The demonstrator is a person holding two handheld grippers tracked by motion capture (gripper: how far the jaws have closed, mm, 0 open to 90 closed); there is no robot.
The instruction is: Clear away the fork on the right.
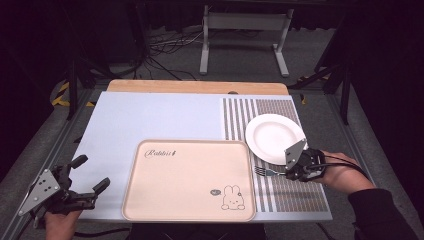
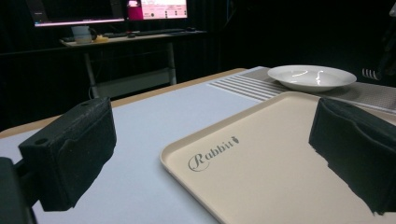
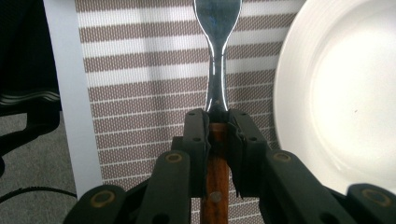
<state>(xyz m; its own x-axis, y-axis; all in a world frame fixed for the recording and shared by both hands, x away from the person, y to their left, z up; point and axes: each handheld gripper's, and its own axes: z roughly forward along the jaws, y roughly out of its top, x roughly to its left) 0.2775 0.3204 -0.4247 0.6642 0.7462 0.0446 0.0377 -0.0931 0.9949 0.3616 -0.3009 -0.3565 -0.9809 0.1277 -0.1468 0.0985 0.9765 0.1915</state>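
The right gripper (image 1: pixel 294 172) clamps the fork (image 1: pixel 265 171) by its wooden handle, low over the striped mat (image 1: pixel 280 192) beside the plate (image 1: pixel 274 137), likely for setting it down. The left gripper (image 1: pixel 90 174) waits wide open, empty, near the tray (image 2: pixel 243 168); the right gripper view reveals the handle's rivet

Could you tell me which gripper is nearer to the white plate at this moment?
Right. The right gripper, shut on the fork, sits just below the white plate; the left gripper hangs open beyond the tray.
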